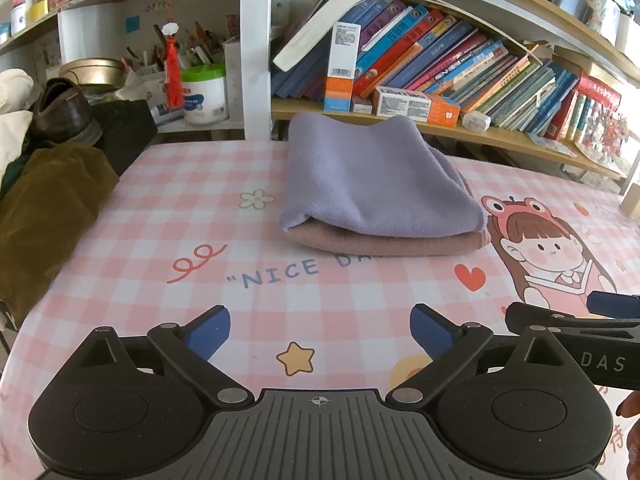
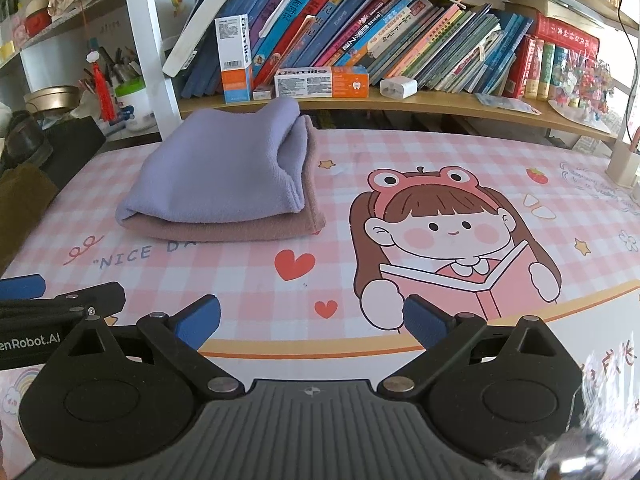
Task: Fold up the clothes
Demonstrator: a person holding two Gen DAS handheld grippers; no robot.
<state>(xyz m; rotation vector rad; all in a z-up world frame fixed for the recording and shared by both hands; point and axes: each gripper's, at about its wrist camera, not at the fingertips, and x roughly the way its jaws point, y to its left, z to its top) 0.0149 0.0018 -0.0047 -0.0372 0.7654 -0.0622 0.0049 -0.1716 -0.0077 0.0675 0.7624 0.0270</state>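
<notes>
Two folded garments, a lilac fleece piece (image 1: 372,176) stacked on a dusty-pink fleece piece (image 1: 384,242), rest on the pink-checked cartoon-print table (image 1: 160,240), toward its far side just before a wooden bookshelf of coloured books (image 1: 460,60). Both tools hover low over the near edge, empty. The left hand-held gripper (image 1: 320,334) has its blue-padded fingers spread wide with nothing between them; the right hand-held gripper (image 2: 312,322) is likewise released, and the two sit side by side, close together.

From the left tool the stack lies straight ahead and slightly right, well apart; from the right tool it lies ahead and clearly to the left. The left one therefore appears the nearer and better aligned. The pile's long axis seems to run away from the tools toward the shelf, with the rounded fold edge facing them and the layered open edges on the right side.

An olive-brown corduroy cloth (image 1: 44,216) lies heaped at the table's left edge, probably the next candidate for folding, and it too sits on the left tool's side.
</notes>
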